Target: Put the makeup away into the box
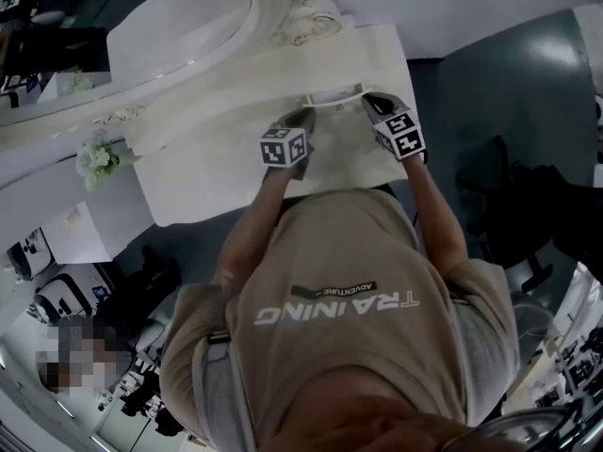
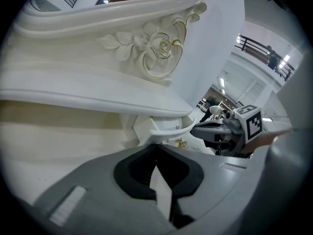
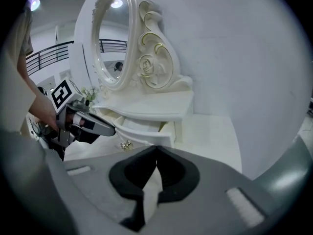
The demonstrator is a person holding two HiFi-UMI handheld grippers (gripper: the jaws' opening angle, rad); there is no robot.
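Both grippers hang over the white dressing table's worktop (image 1: 212, 172), pointing at a small drawer (image 1: 334, 96) that stands partly pulled out under the shelf below the mirror (image 3: 110, 38).

The left gripper (image 1: 304, 114) has its fingers pressed together with nothing between them. Its tip lies at the left end of the drawer front.

The right gripper (image 1: 370, 101) is likewise fully closed and empty. Its tip lies at the right end of the same front, just above the gold handle (image 3: 125, 144).

Whether either tip actually touches the drawer cannot be told. The two grippers flank the drawer with its front between them. No view looks into the drawer, so any makeup in it cannot be made out.
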